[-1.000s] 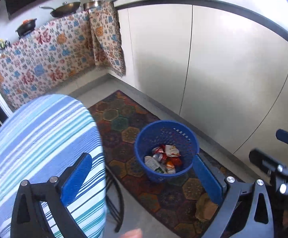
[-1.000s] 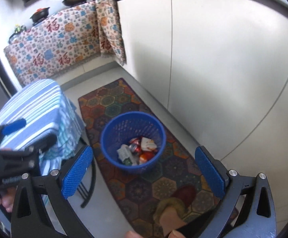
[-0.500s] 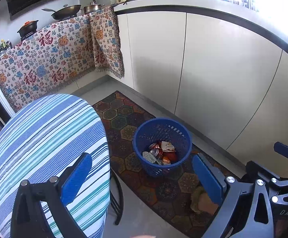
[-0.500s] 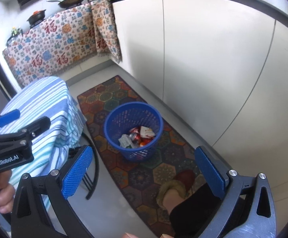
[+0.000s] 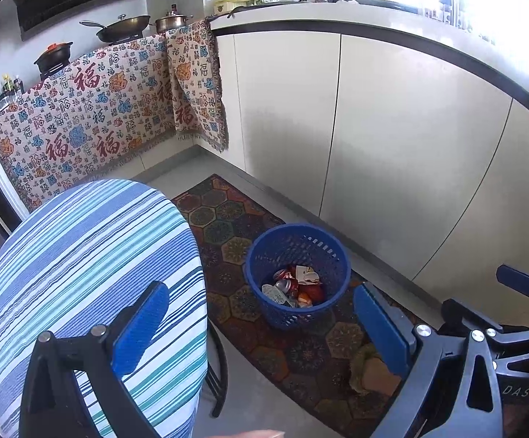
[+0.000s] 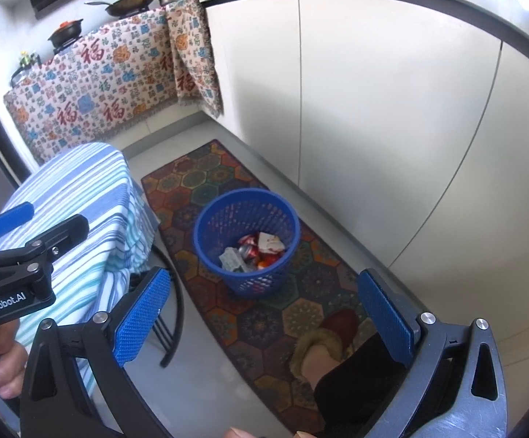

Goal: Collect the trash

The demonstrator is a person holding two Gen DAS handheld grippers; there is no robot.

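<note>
A blue perforated basket (image 5: 297, 273) stands on a patterned rug and holds trash (image 5: 293, 286): crushed cans and wrappers. It also shows in the right wrist view (image 6: 246, 237), with the trash (image 6: 253, 252) inside. My left gripper (image 5: 261, 328) is open and empty, high above the floor and back from the basket. My right gripper (image 6: 261, 314) is open and empty at a similar height. Each gripper shows at the edge of the other's view.
A striped blue cloth covers a table (image 5: 82, 273) at the left, with a dark metal leg (image 5: 220, 365) below. White cabinets (image 5: 374, 138) run along the right. A patterned cloth (image 5: 93, 116) hangs under the stove counter. A slippered foot (image 6: 326, 339) stands on the rug (image 6: 228, 182).
Both grippers have risen and pulled back from the basket, which looks smaller and farther now. More of the counter top and window shows. Both grippers stay open.
</note>
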